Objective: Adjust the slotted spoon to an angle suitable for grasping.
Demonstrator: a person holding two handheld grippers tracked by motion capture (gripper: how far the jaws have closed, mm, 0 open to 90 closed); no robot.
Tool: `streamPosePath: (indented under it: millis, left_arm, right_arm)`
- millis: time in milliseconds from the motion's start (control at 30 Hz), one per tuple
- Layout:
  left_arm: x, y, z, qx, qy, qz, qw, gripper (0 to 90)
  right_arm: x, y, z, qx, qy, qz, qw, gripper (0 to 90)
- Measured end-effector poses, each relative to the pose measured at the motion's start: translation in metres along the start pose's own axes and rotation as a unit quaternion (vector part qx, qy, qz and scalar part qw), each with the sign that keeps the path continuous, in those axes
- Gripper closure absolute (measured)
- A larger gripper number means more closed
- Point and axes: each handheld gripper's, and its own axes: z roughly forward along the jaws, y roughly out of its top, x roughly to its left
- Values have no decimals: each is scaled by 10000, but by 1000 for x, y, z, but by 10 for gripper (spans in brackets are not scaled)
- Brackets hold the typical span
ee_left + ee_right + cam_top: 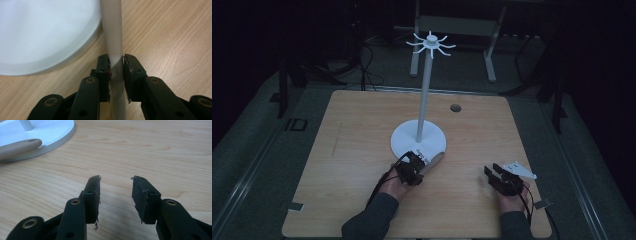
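A white stand with a round base (408,140), a tall pole (425,90) and a ring of hooks (431,44) on top stands mid-table. My left gripper (418,159) is at the base's near edge, shut on a cream, rod-like handle (436,161). In the left gripper view the pads (106,66) press on both sides of the handle (113,37), which runs forward beside the base (45,32). The handle's rounded end (17,147) has a small hole and lies over the base rim (57,132). My right gripper (493,170) hovers open near the table's front right, with nothing between its jaws (116,182).
The wooden table (352,130) has a small round hole (455,107) at the back right. Dark floor, cables and a grey frame lie beyond its far edge. Bare wood stretches to the left of the stand and between the two hands.
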Motion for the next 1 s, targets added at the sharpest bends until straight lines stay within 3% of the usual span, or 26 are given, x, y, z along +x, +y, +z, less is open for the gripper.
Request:
streamPosePath:
  millis: [733, 1000]
  left_arm:
    - [5, 13, 19, 115, -177, -140, 9997, 724]
    - [3, 12, 16, 43, -98, -139, 9998, 736]
  right_arm:
    - [0, 0, 0, 3, 16, 17, 10000, 578]
    - [-1, 0, 0, 2, 33, 43, 10000, 578]
